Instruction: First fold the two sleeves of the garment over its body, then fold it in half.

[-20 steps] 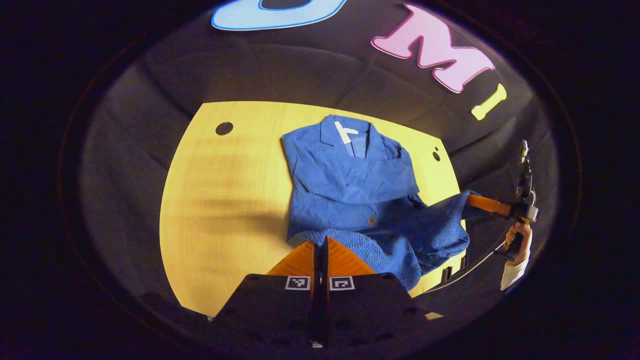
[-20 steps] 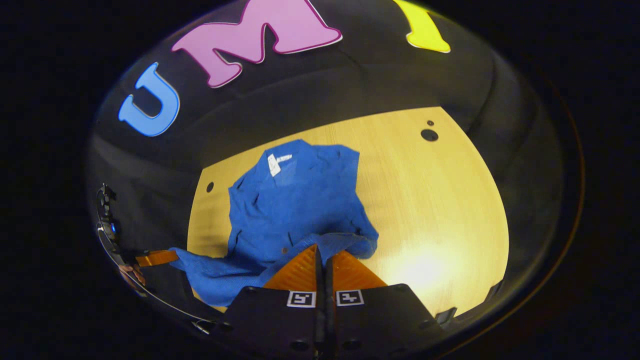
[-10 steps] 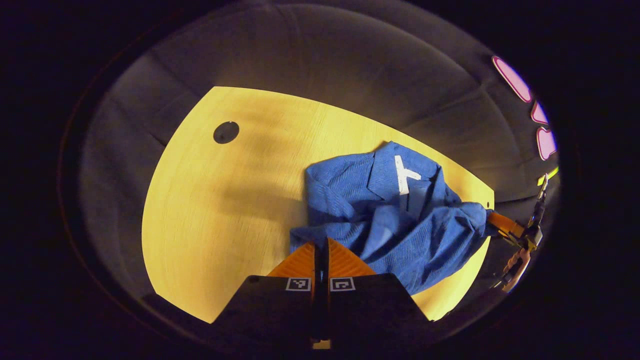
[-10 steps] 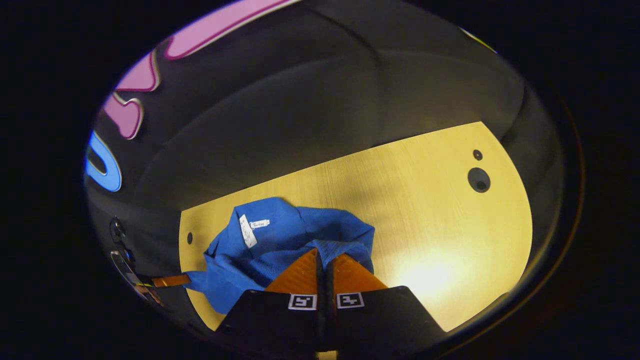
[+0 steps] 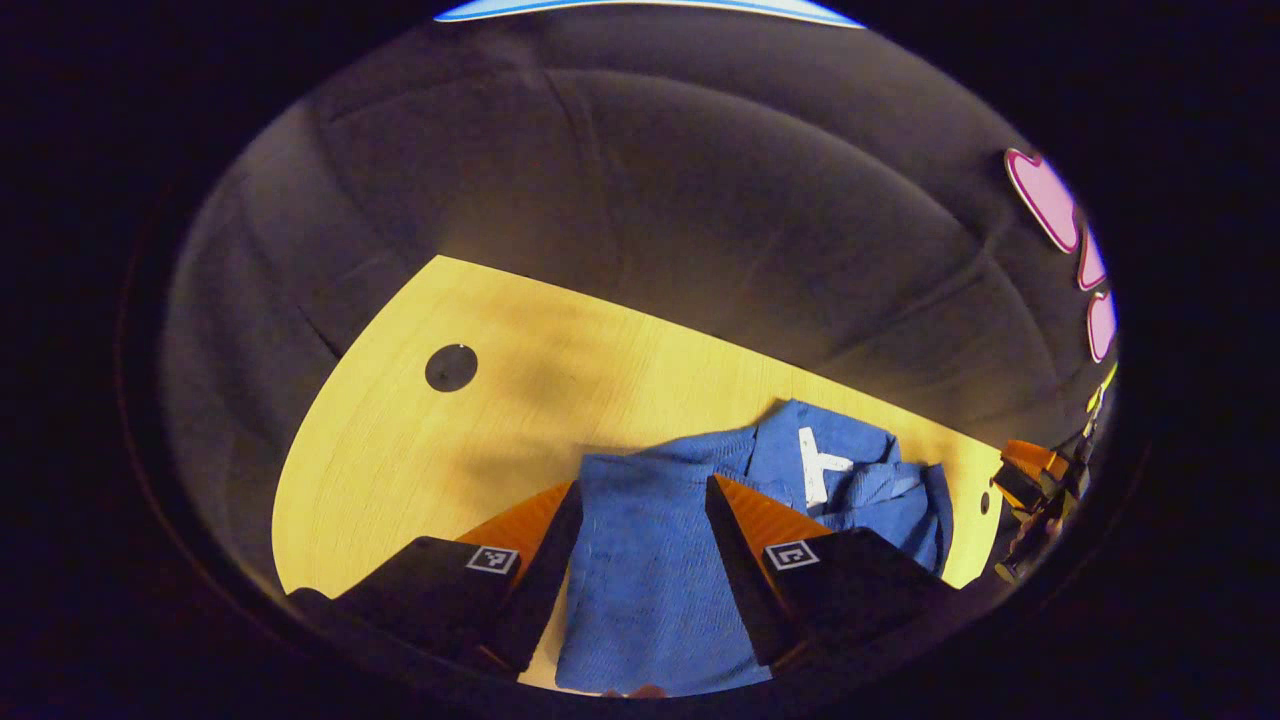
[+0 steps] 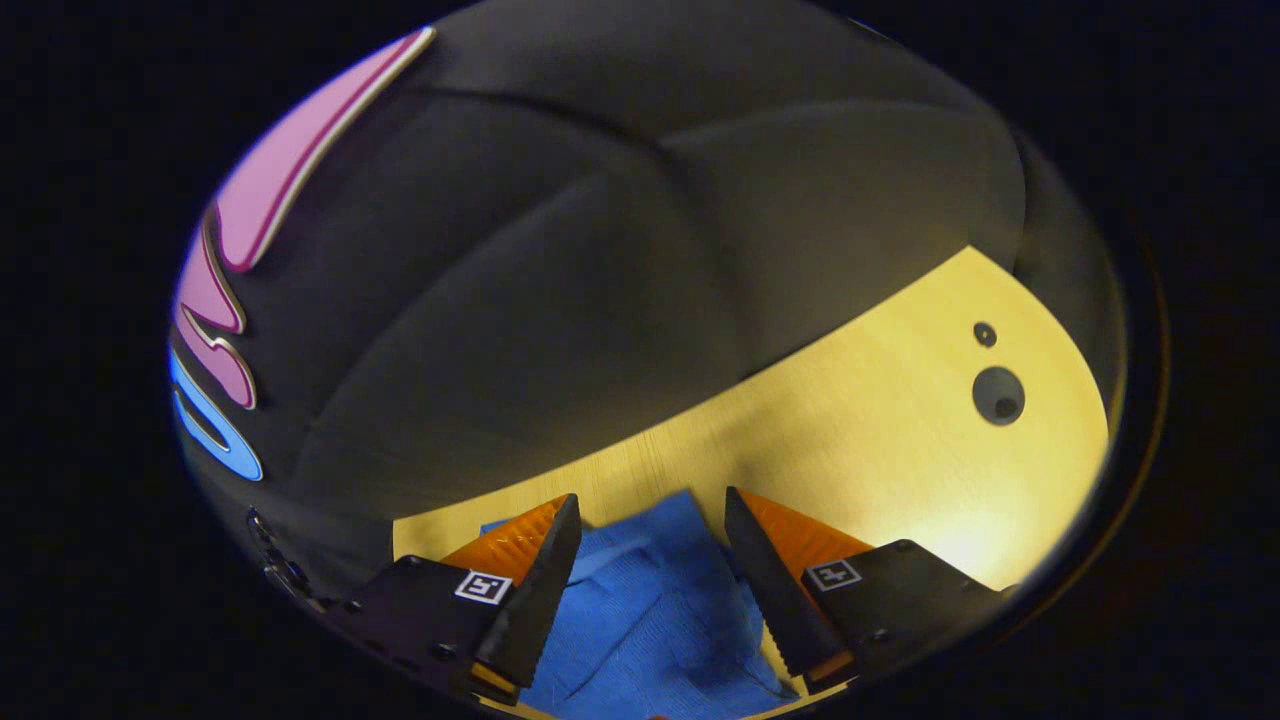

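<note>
The blue knit garment (image 5: 660,570) lies folded in half on the yellow table (image 5: 500,420), its hem laid up near the collar with the white label (image 5: 812,468). My left gripper (image 5: 640,495) stands open over the folded fabric, which shows between its orange fingers without being pinched. The other gripper (image 5: 1035,480) shows at the far right edge of the left gripper view. In the right gripper view the garment (image 6: 650,610) lies below my right gripper (image 6: 648,500), which is open too, its fingers spread to either side of the cloth.
The table (image 6: 880,430) has round cable holes, one (image 5: 451,367) at the left of the left gripper view, one (image 6: 998,395) at the right of the right gripper view. Black cloth wall rises behind the table's far edge.
Both grippers carried the hem forward over the body toward the collar, then opened and let go. The fabric now rests on the table, doubled over.
</note>
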Tool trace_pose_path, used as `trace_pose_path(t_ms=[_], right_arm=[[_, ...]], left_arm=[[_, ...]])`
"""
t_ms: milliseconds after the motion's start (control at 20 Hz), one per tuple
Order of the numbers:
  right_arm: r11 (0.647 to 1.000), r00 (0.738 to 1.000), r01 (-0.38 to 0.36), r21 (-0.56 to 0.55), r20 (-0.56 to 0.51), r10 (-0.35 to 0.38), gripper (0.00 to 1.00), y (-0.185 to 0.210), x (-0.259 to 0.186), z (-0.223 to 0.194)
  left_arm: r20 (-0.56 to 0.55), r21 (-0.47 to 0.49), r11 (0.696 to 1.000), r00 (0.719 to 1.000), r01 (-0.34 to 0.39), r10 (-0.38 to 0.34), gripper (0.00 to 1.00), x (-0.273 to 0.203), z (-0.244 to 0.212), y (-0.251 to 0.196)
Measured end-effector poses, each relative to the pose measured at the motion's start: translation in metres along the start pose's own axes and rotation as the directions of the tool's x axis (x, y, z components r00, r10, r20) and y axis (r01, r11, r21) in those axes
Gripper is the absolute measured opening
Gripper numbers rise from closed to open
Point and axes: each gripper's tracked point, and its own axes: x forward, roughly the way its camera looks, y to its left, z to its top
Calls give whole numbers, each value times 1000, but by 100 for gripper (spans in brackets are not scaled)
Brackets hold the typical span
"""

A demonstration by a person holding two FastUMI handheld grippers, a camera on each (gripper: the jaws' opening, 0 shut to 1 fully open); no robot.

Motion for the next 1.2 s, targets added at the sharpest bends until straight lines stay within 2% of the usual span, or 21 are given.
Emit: trace_pose_path(t_ms=[50, 100, 200, 300, 350, 400, 450, 500, 550, 700, 800, 900, 1000, 1050, 1100, 1200], right_arm=[[999, 1000, -9, -36, 11, 9, 78, 2, -10, 2], [996, 999, -21, -84, 30, 23, 91, 6, -19, 3], [980, 995, -39, -197, 81, 56, 91, 20, -44, 7], [955, 988, -29, -297, 134, 72, 92, 35, -71, 8], [943, 985, -29, -331, 151, 84, 94, 45, -85, 8], [932, 980, -30, -362, 171, 98, 87, 56, -102, 6], [920, 977, -31, -390, 184, 110, 95, 66, -120, 4], [908, 970, -34, -417, 205, 130, 95, 81, -139, 0], [894, 960, -33, -447, 236, 153, 95, 96, -160, -2], [860, 931, -20, -510, 304, 201, 95, 131, -227, -20], [851, 912, 9, -524, 354, 209, 95, 145, -276, -36], [827, 872, 72, -558, 437, 219, 95, 156, -337, -51], [800, 816, 140, -583, 526, 240, 95, 165, -395, -73], [792, 779, 146, -593, 562, 278, 95, 174, -424, -85], [791, 766, 142, -596, 573, 294, 95, 180, -445, -103], [798, 763, 122, -591, 570, 306, 94, 178, -476, -140]], left_arm=[[3, -11, 1000, 1000, -20, 20, 76, -4, -1, 7], [-5, -18, 999, 999, -36, 36, 81, -12, -4, 9], [40, -34, 998, 998, -48, 49, 82, -29, 4, 8], [130, -57, 998, 991, -3, 10, 82, -54, 18, -4], [174, -37, 999, 985, 23, -16, 83, -71, 21, -11], [210, 19, 999, 977, 41, -44, 83, -89, 22, -19], [248, 89, 996, 968, 21, -43, 82, -107, 20, -26], [297, 154, 988, 954, -13, -34, 83, -126, 20, -31], [351, 207, 978, 935, -19, -56, 83, -148, 21, -42], [442, 279, 960, 886, 15, -142, 83, -215, 4, -68], [488, 305, 952, 853, 30, -184, 83, -267, -18, -74], [525, 326, 944, 821, 50, -225, 82, -317, -45, -75], [560, 341, 939, 791, 52, -247, 82, -356, -75, -69], [581, 342, 939, 774, 45, -249, 82, -375, -91, -64], [602, 349, 936, 756, 42, -258, 82, -392, -106, -61], [649, 371, 928, 703, 42, -291, 81, -423, -137, -60]])
